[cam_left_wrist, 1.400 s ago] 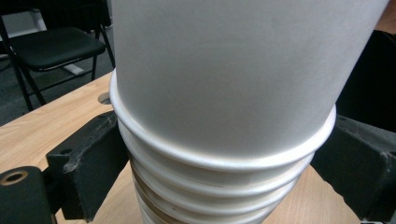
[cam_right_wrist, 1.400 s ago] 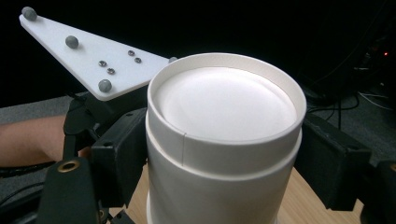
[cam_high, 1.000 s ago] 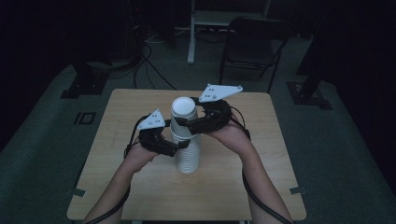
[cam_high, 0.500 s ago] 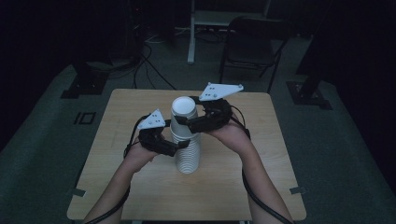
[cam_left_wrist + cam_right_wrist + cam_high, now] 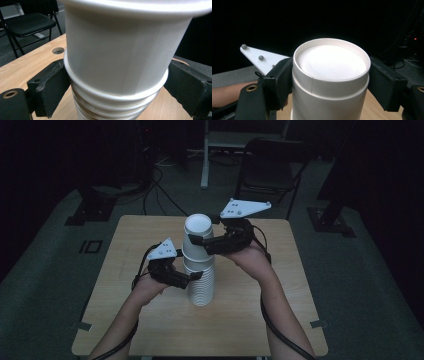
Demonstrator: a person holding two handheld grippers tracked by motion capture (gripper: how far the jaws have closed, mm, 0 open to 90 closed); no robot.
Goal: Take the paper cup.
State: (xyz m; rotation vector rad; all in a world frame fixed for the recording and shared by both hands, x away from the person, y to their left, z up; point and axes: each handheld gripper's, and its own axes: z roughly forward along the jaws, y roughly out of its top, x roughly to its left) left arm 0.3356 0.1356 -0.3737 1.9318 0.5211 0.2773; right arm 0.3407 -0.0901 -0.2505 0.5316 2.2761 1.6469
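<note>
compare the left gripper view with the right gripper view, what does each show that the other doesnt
Left gripper view alone: the nested rims of the lower cups, a black chair and a round hole in the table. Right gripper view alone: the top cup's closed end from above, and the other gripper's grey plate. Both: white cups between black jaws above the wooden table.

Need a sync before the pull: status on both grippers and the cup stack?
Right gripper shut on top cup. Left gripper clamped on cup stack lower down. Stack upright on table. Nothing in the way.
</note>
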